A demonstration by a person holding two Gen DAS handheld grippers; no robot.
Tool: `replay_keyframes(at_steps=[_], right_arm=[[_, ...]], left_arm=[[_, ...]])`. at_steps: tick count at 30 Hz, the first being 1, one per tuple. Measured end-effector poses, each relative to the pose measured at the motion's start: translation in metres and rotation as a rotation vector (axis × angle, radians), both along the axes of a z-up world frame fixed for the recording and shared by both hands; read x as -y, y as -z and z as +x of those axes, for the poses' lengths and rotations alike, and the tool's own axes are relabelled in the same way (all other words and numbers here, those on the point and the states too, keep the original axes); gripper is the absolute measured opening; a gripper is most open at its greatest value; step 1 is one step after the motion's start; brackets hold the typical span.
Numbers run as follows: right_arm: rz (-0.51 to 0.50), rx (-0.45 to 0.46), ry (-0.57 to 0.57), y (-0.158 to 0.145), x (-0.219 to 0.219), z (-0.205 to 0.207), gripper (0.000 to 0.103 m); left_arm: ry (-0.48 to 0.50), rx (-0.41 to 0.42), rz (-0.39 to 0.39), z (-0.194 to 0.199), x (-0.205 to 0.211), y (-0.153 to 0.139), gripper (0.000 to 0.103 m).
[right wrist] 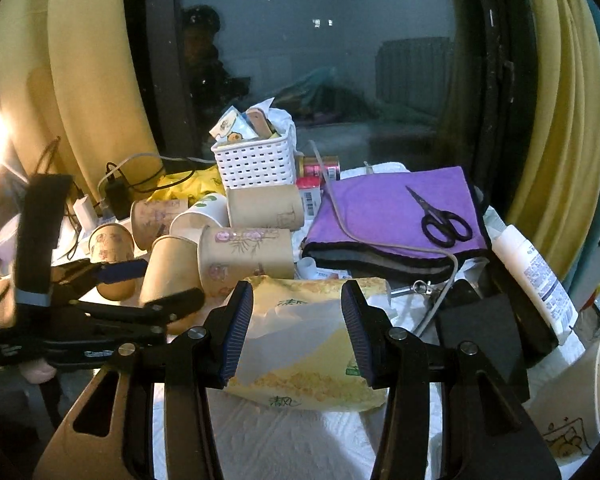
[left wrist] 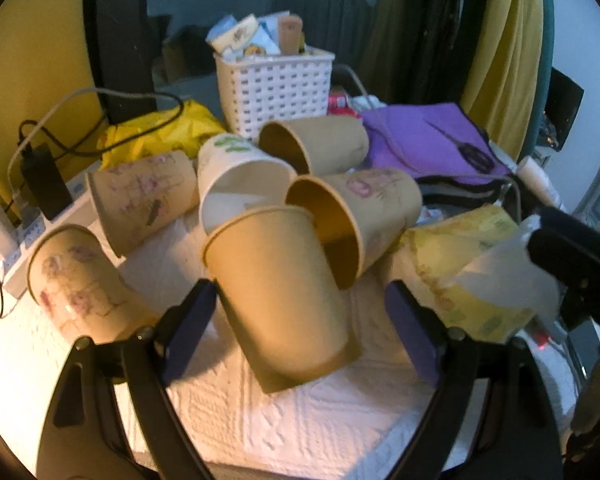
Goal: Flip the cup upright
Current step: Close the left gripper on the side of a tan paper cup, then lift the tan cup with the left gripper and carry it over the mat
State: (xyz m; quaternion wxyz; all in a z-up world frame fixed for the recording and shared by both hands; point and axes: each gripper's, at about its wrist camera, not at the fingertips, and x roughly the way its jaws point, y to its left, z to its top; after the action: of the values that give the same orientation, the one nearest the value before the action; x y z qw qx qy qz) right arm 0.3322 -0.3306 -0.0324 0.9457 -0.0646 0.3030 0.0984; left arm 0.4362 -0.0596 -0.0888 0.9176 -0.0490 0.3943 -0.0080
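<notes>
A plain brown paper cup (left wrist: pixel 280 296) stands tilted on the white paper towel (left wrist: pixel 284 420), rim up and leaning back on the pile. My left gripper (left wrist: pixel 300 332) is open, its blue pads on either side of the cup, apart from it. Behind lie several cups on their sides: a flower-printed one (left wrist: pixel 364 216), a white one (left wrist: pixel 236 180), a plain one (left wrist: pixel 316 144). The cup also shows in the right wrist view (right wrist: pixel 168 272) with the left gripper (right wrist: pixel 148 284) around it. My right gripper (right wrist: pixel 296 328) is open around a yellow tissue pack (right wrist: pixel 304 352).
A white basket (left wrist: pixel 276 88) of packets stands behind the cups. A purple cloth (right wrist: pixel 396 212) with black scissors (right wrist: pixel 440 220) lies to the right, beside a white bottle (right wrist: pixel 536 276). A power strip with chargers (left wrist: pixel 40 204) sits on the left. A bowl (right wrist: pixel 588 392) is at the right edge.
</notes>
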Motion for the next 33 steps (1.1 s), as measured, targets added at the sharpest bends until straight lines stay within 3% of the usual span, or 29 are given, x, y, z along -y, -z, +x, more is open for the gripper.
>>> replay_keyframes(at_steps=[5, 6, 7, 20, 30, 33], right_arm=[[0.004, -0.012, 0.009, 0.002, 0.003, 0.003, 0.049], [0.005, -0.014, 0.01, 0.002, 0.003, 0.004, 0.049], [0.007, -0.015, 0.01, 0.002, 0.003, 0.004, 0.049], [0.012, -0.008, 0.027, -0.015, 0.002, -0.025, 0.049], [0.004, -0.007, 0.024, -0.03, -0.019, -0.084, 0.049], [0.003, -0.003, 0.021, -0.034, -0.029, -0.107, 0.049]], left_arm=[[0.007, -0.033, 0.001, 0.004, -0.002, 0.008, 0.083], [0.013, -0.044, -0.007, 0.005, -0.002, 0.011, 0.07], [0.017, -0.053, -0.013, 0.004, -0.002, 0.012, 0.064], [0.041, 0.01, -0.047, -0.044, -0.002, -0.012, 0.063], [0.061, 0.111, -0.08, -0.13, -0.003, -0.047, 0.063], [0.063, 0.165, -0.034, -0.165, -0.001, -0.058, 0.063]])
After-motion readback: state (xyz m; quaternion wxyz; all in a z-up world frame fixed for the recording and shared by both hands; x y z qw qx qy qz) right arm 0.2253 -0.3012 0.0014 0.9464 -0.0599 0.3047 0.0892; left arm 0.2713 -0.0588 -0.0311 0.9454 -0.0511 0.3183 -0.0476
